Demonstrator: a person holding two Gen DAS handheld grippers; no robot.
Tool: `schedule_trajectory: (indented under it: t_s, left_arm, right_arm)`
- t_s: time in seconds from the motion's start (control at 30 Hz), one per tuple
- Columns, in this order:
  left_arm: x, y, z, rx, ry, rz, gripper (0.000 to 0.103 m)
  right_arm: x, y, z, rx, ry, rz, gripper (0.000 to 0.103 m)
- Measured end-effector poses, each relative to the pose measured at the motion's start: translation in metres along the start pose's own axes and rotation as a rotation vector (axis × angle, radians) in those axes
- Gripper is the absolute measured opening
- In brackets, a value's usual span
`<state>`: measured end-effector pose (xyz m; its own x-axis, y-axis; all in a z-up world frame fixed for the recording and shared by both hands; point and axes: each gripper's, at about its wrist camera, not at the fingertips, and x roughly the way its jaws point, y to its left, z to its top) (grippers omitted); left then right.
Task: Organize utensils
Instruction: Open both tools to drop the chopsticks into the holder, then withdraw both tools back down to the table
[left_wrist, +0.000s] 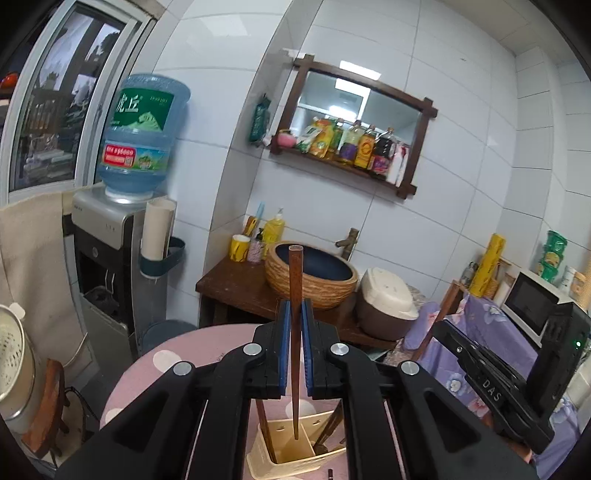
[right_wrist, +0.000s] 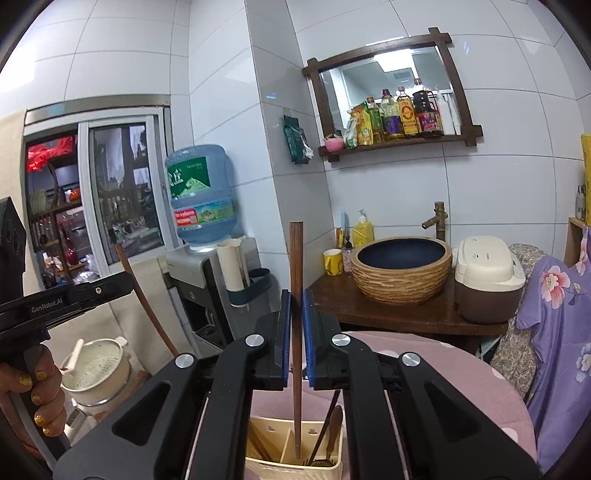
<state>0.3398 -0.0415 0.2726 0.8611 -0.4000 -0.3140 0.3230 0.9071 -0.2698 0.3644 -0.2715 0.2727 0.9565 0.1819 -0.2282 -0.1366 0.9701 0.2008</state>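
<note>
Bright, even indoor light; sharp focus; strong fisheye bending, dark corners.

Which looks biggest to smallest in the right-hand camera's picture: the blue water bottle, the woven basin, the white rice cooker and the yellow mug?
As they look in this view:
1. woven basin
2. blue water bottle
3. white rice cooker, close to the bottle, so that order is unsure
4. yellow mug, clearly the smallest

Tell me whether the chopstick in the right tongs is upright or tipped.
Upright. The chopstick stands vertical between the right tongs, its lower tip over the cream utensil holder.
</note>
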Motion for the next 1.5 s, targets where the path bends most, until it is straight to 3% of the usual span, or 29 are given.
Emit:
schedule_trajectory:
  t_s: [0.23,0.47,0.8,0.87,0.9,0.93,0.97,1.0,1.03,1.1,1.27,1.5]
  left_arm:
    - [0.04,0.012,-0.054,-0.026,0.103,0.024,0.007]
    - [0.059,0.019,-0.099,-0.017,0.178,0.058,0.007]
    - [0.065,0.031,-0.121,-0.047,0.216,0.074,0.007]
    - [0.06,0.032,-0.123,-0.054,0.216,0.064,0.007]
    - [0.056,0.032,-0.125,-0.052,0.215,0.059,0.01]
    - [0.052,0.031,-0.127,-0.047,0.212,0.058,0.02]
    - [0.048,0.031,-0.129,-0.044,0.206,0.058,0.029]
    - [0.041,0.03,-0.133,-0.046,0.196,0.057,0.052]
    - [0.036,0.03,-0.137,-0.051,0.186,0.054,0.061]
    - [0.025,0.03,-0.147,-0.046,0.18,0.054,0.064]
    - [0.009,0.035,-0.177,-0.024,0.212,0.097,0.087]
    - [-0.002,0.052,-0.219,-0.04,0.309,0.161,0.095]
  right_arm:
    - [0.03,-0.004,-0.056,-0.015,0.09,-0.024,0.007]
    - [0.04,-0.006,-0.092,-0.029,0.144,-0.027,0.007]
    - [0.037,-0.011,-0.112,-0.016,0.149,-0.032,0.007]
    - [0.031,-0.011,-0.114,-0.023,0.137,-0.037,0.012]
    - [0.026,-0.011,-0.115,-0.025,0.13,-0.041,0.024]
    - [0.022,-0.011,-0.116,-0.025,0.124,-0.044,0.037]
    - [0.016,-0.011,-0.119,-0.023,0.117,-0.046,0.042]
    - [0.01,-0.011,-0.121,-0.022,0.114,-0.048,0.043]
    - [0.006,-0.011,-0.124,-0.024,0.12,-0.052,0.044]
    - [-0.002,-0.01,-0.132,-0.03,0.141,-0.066,0.052]
    - [-0.023,-0.009,-0.16,-0.05,0.208,-0.056,0.062]
    - [-0.045,-0.011,-0.211,-0.073,0.278,-0.071,0.073]
